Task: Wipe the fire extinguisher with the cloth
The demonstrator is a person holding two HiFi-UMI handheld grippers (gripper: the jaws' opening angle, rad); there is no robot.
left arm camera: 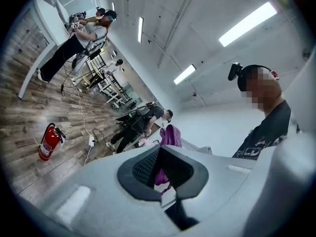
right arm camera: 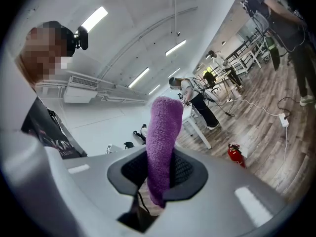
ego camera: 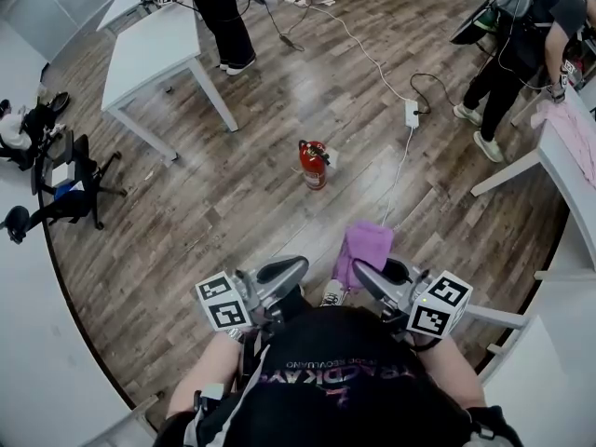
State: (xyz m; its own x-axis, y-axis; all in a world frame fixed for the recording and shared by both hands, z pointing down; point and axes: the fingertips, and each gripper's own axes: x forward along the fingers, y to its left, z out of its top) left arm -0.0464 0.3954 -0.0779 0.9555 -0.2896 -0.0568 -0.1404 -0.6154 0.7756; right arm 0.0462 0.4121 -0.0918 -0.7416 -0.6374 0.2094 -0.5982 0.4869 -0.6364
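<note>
Right hand-held gripper (right arm camera: 158, 176) clamps purple cloth (right arm camera: 162, 132), left hand-held gripper (left arm camera: 161, 169) closed and empty; best approach fire extinguisher (ego camera: 314, 164), steady it, wipe firmly.

Purple terry cloth (right arm camera: 162, 132): lower end hidden within right gripper (right arm camera: 158, 179). Red cylindrical metal fire extinguisher (ego camera: 314, 166): label too small to read

Extinguisher (ego camera: 314, 164) on the floor (ego camera: 251, 203) ahead; cloth (ego camera: 363, 245) nearer, in the right gripper (ego camera: 365, 270); table (ego camera: 149, 49) beyond, to the left
</note>
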